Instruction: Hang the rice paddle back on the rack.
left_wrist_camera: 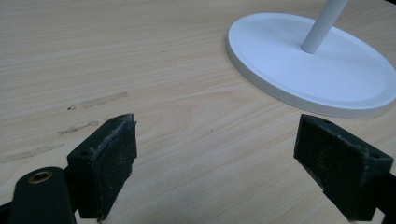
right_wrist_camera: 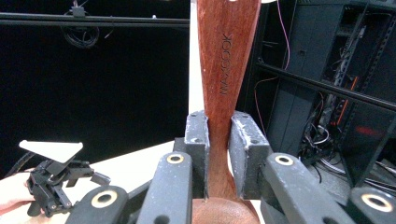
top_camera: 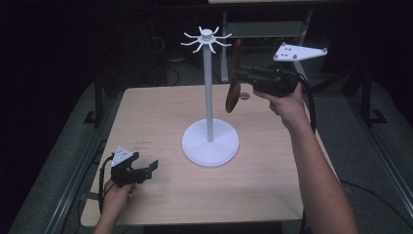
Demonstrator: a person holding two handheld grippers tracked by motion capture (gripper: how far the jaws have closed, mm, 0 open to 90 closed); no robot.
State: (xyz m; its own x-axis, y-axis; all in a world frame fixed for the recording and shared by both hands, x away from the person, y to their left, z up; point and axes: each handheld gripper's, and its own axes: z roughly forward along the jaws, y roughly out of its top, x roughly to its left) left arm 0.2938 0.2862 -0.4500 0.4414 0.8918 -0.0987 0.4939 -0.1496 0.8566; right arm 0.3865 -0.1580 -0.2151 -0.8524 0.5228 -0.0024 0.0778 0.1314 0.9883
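- One wooden table (top_camera: 272, 195) is seen, and one white stand (top_camera: 209, 92) is set on it near the middle: a round base, a thin upright pole, and a ring of short curved hooks at the top.
- One dark wooden spoon (top_camera: 234, 87) is counted; the word "MAXCOOK" is stamped along its handle in the right gripper view (right_wrist_camera: 226, 56).
- Two grippers are in use, one in each hand of the person.
- The right gripper (top_camera: 242, 75) is held raised above the far right part of the table, pointing left toward the pole, with the right hand (top_camera: 285, 105) under it and the forearm stretched forward.
- Its jaws are closed tight on the narrow neck of the spoon; the handle is directed upward and the bowl hangs below, just right of the pole and clear of the tabletop.
- The left gripper (top_camera: 148, 168) is held low at the near left part of the table, gripped by the left hand (top_camera: 117, 192), its tips aimed toward the stand's base.
- Its jaws are spread wide apart with nothing between them; bare tabletop is seen in the gap in the left gripper view (left_wrist_camera: 215, 154).
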